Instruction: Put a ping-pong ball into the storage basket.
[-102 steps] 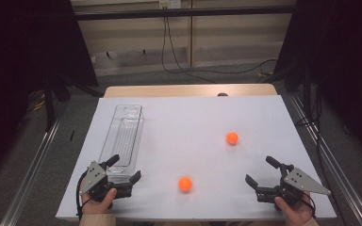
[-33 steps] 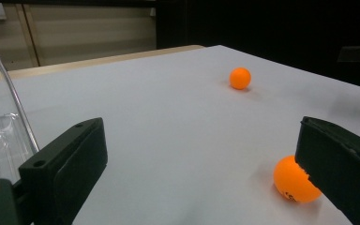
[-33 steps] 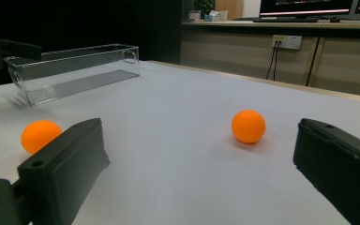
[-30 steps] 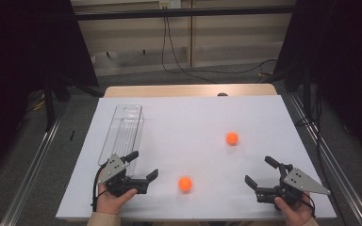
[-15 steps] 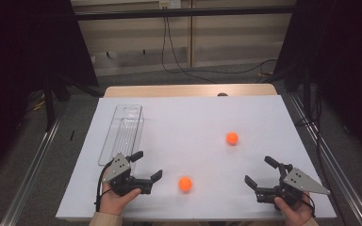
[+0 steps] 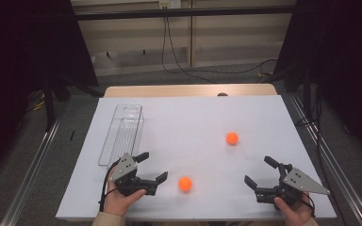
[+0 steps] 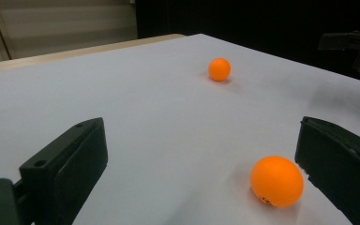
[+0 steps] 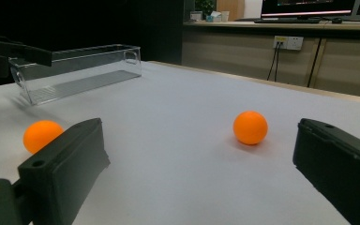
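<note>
Far left on the white surface (image 6: 188,117): a clear tray (image 6: 121,133), long and narrow, lying lengthwise toward 12 o'clock, nothing in it; probably set there as the drop-off for the balls, its near end just at 12 o'clock of the left claw. Seen again in the right gripper view at upper left, walls upright, mouth facing up.

Next, the left claw (image 6: 152,167), held low in a hand at the near edge, jaws apart and aimed toward 3 o'clock. Held wide, presumably to straddle the near ball (image 6: 185,183) without nudging it away. In the left gripper view, that ball (image 7: 276,181) rests on the surface between the two jaws, close beside the right-hand one yet not touching, well apart from the other. Not gripped yet; judged an approach just short of closing. Risk: a round ball rolling off if one jaw meets it first, so centring looks wise before squeezing.

Further right, the far ball (image 6: 232,138), at about 1 o'clock of the near one, loose on open surface, well apart from both claws.

Far right, the right claw (image 6: 261,172), jaws likewise spread, resting low near the near edge and pointing toward 10 o'clock. In the right gripper view the far ball (image 8: 250,127) sits framed between its jaws but well ahead, which suggests a waiting pose lined up on that ball.
</note>
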`<state>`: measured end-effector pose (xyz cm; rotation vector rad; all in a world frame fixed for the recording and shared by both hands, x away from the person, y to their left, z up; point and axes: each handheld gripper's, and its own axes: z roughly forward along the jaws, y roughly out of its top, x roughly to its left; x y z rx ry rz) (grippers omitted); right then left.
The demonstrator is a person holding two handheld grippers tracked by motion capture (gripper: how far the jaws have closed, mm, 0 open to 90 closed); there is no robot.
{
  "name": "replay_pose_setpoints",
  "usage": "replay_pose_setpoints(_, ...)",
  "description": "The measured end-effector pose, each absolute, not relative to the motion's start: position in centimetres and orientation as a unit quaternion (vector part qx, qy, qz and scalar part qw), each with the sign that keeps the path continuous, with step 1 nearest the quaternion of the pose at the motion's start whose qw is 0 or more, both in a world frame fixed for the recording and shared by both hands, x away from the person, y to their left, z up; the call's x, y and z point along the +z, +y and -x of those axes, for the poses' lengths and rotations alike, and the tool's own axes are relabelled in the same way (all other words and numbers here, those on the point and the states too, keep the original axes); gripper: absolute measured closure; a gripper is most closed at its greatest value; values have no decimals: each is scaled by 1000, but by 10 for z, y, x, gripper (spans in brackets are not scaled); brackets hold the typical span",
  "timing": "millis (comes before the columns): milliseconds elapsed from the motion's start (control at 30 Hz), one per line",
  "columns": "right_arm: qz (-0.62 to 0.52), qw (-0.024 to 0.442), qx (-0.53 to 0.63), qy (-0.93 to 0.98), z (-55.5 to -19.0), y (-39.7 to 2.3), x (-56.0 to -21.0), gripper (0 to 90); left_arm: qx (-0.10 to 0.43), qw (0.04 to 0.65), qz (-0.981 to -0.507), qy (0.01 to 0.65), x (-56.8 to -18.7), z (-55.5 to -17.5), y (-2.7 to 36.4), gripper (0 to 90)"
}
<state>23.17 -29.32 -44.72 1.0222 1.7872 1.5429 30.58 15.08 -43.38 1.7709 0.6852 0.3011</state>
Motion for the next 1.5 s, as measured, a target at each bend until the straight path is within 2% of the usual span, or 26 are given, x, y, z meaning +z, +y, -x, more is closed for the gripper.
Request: replay_pose_setpoints(1500, -381, 283, 576, 666, -232, -292, -447, 20, 82, 549, -789, 262, -438, -306, 118, 57)
